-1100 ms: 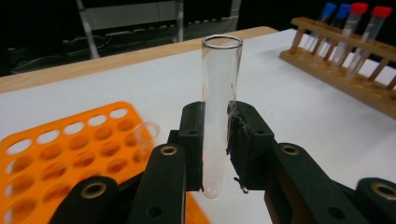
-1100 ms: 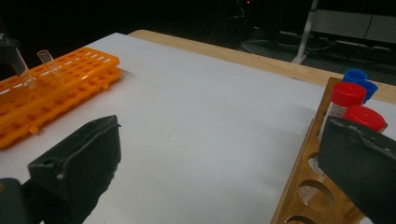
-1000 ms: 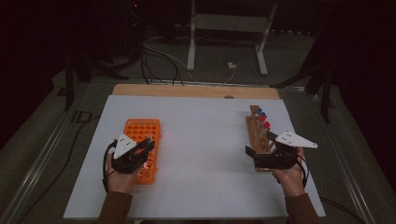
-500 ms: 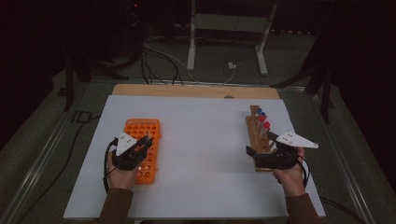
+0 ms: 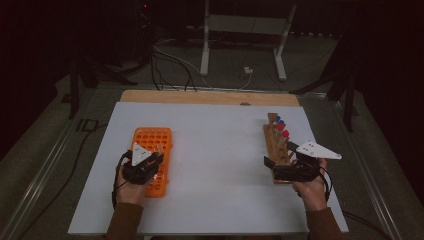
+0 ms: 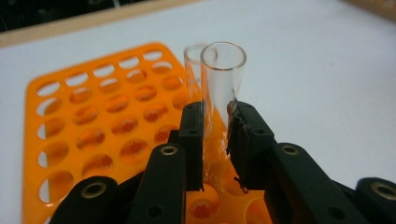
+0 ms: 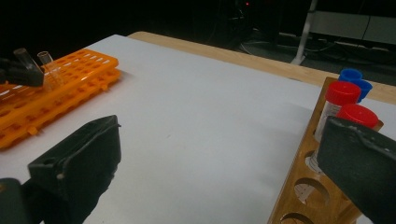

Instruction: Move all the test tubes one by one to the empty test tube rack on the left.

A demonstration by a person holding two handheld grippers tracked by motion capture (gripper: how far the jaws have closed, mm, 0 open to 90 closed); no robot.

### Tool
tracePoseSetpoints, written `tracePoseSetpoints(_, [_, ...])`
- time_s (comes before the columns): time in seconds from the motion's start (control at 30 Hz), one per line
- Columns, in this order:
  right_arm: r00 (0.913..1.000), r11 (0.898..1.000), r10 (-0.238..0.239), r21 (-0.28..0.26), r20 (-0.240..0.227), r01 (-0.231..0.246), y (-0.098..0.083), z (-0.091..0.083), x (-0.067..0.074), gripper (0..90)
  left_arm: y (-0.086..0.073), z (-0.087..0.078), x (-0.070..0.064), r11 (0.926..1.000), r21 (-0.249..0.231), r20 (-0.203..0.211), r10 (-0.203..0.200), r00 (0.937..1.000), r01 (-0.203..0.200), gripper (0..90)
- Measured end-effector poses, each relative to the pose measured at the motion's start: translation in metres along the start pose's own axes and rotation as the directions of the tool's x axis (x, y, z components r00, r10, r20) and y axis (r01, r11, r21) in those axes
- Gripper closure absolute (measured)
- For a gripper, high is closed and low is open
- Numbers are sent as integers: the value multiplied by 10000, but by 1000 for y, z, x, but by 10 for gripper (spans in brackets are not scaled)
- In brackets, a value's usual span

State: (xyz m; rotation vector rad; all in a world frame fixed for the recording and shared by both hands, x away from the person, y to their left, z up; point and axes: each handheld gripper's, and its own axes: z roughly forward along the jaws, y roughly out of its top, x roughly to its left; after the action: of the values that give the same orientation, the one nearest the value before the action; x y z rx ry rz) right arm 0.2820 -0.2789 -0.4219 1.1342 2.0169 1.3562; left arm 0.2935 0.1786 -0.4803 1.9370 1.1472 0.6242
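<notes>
My left gripper [image 6: 215, 116] is shut on a clear, open-topped glass test tube [image 6: 222, 79]. It holds the tube nearly upright over the near right part of the orange tube rack [image 6: 98, 130]. The tube's lower end reaches down among the rack's holes. A second clear tube [image 6: 192, 65] stands in the rack just behind it. In the high view the left gripper [image 5: 150, 160] hovers over the orange rack [image 5: 152, 137]. My right gripper [image 7: 219, 158] stands wide open with nothing between its jaws, beside the wooden rack [image 7: 303, 186]. That rack holds red-capped tubes [image 7: 343, 93] and blue-capped tubes [image 7: 350, 74].
The white tabletop [image 5: 220, 150] stretches between the two racks, with a wooden strip [image 5: 210, 97] along its far edge. The right gripper [image 5: 280, 167] sits at the near end of the wooden rack [image 5: 275, 142]. Cables and a metal stand lie on the dark floor beyond.
</notes>
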Motion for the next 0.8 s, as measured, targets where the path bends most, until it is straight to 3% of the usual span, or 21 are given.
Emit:
tracePoseSetpoints(0.2, [10000,10000,-18,15,-22,18,0,0,0,1,2,4,0,9990,436,6,-114,9999,114,760])
tracePoseSetpoints(0.47, [9999,9999,-87,57,-62,87,-1,1,1,1,4,9,-2,9961,875,-45,79,10000,-75,763])
tracePoseSetpoints(0.8, [10000,10000,-61,50,-46,62,0,0,1,1,3,8,1,9960,882,1,-151,9999,151,741])
